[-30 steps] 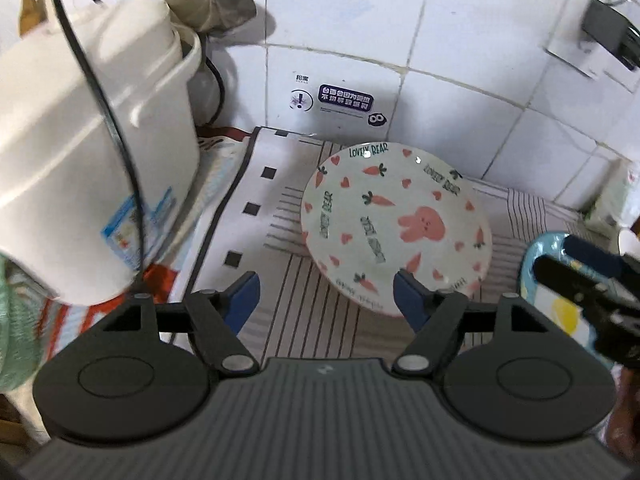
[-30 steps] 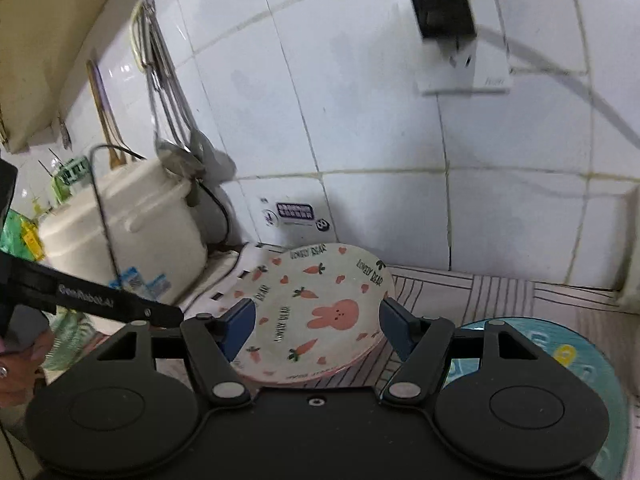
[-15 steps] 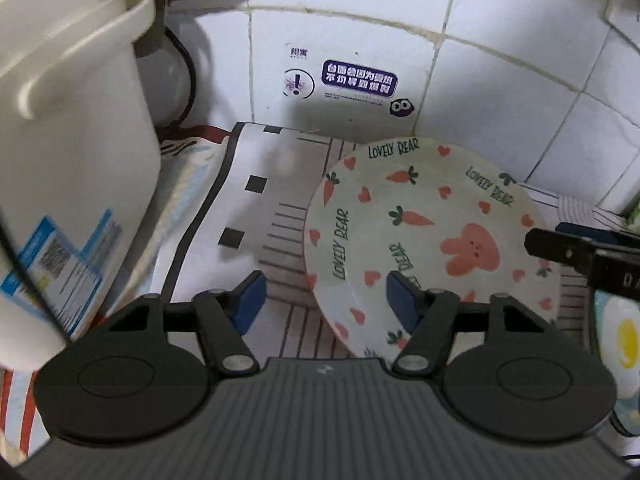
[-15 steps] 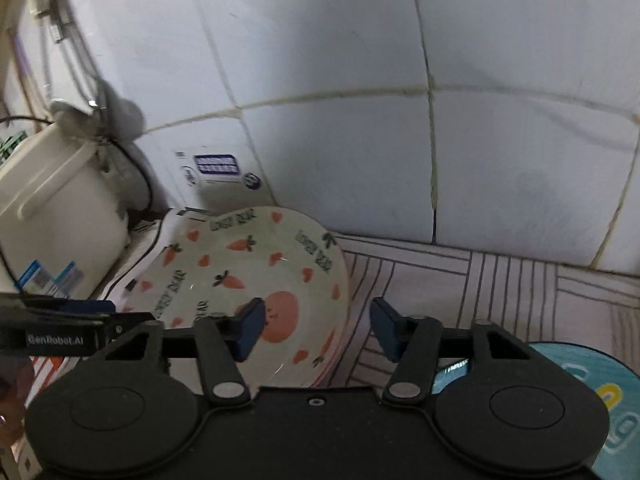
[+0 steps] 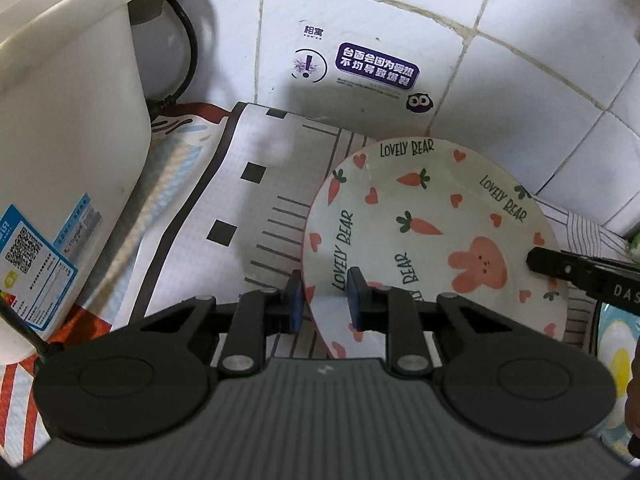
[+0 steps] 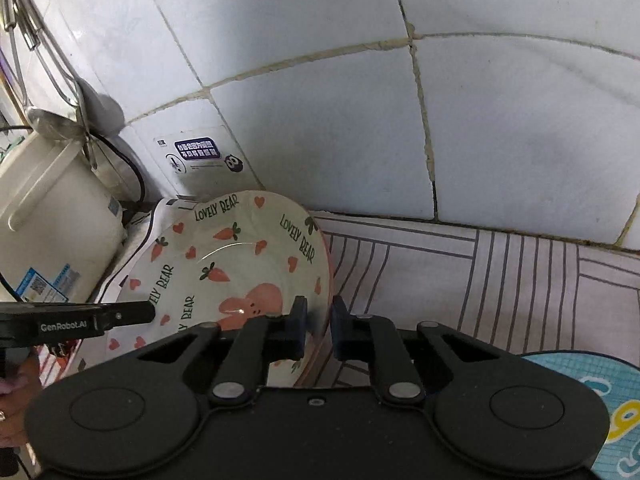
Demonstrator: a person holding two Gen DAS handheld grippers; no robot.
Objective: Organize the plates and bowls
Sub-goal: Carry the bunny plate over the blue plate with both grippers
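Both pairs of jaws are closing on the rim of the same plate [image 5: 432, 240], the left gripper [image 5: 324, 300] on its left edge and the right gripper [image 6: 318, 328] on its right edge. In each wrist view the rim sits between the blue pads, one pad over the printed face and one under the outside; I cannot tell if the pads already press fully on it. The plate, with carrots, hearts and a pink rabbit, lies on a striped mat [image 6: 460, 280] near the tiled wall [image 6: 480, 120], with a white rice cooker [image 5: 60, 140] to its left and a blue plate [image 6: 600, 400] just beside it on the right. To do this step well, I think both grips should be firm before any lift, because glazed ceramic is slippery and the pads hold only a narrow part of the edge. The two hands should then rise together and keep the plate level, away from the wall and the cooker.
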